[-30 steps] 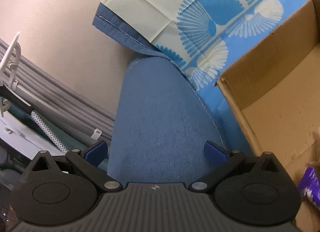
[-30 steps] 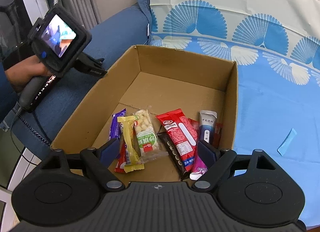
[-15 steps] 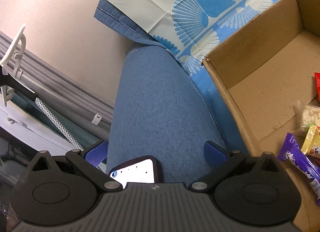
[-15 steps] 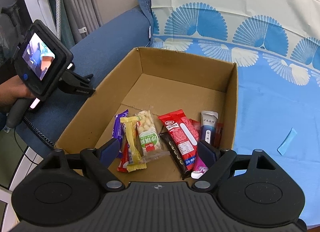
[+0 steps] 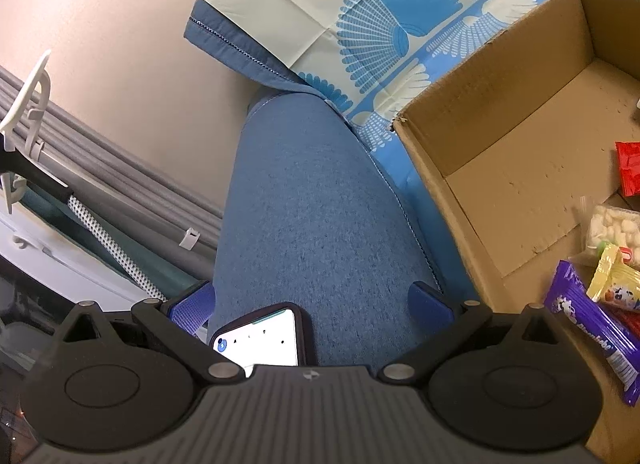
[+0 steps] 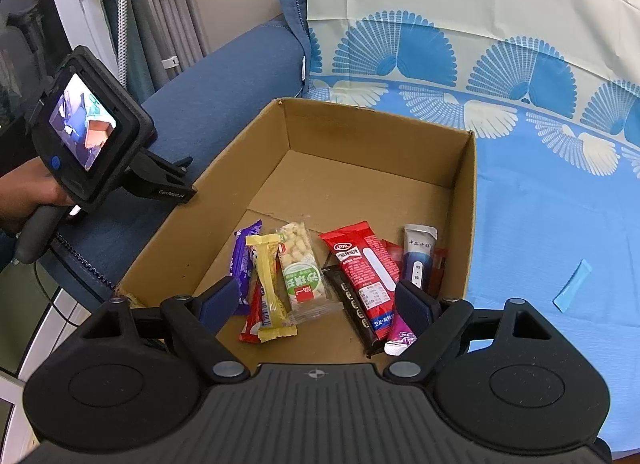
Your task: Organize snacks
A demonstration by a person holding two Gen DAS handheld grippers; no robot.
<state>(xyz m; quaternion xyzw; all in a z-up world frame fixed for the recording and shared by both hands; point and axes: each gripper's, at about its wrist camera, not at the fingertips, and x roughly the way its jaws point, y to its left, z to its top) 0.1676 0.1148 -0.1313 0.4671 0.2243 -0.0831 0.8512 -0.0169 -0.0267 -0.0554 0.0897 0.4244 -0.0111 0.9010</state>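
A: So, from the left wrist view, what shows?

B: Mostly a blue fabric sofa armrest (image 5: 312, 216), with a dark-cased phone with a lit white screen (image 5: 262, 338) lying on it. The left gripper (image 5: 310, 302) hangs over that armrest, jaws wide, nothing between them. At the right edge sits the open brown cardboard box (image 5: 500, 184), with a purple wrapped bar (image 5: 588, 328) and a yellow packet (image 5: 616, 280) just visible inside.

A: And the right wrist view?

B: It looks down into the same box (image 6: 360, 132), which rests on a blue tablecloth with white fan prints (image 6: 552, 216). The right gripper (image 6: 316, 302) hovers above the near end, jaws spread wide and empty. The snacks huddle at that near end: a clear pack of puffed white pieces with a green label (image 6: 300, 268), a red wrapped bar (image 6: 366, 268), a small white-and-navy sachet (image 6: 418, 256), and others overlapping.

A: How far along, then?

B: I'd judge early. The wrappers lie loose, slanted and partly stacked, and the far half of the box floor is bare. No sorting or lining up looks done yet.
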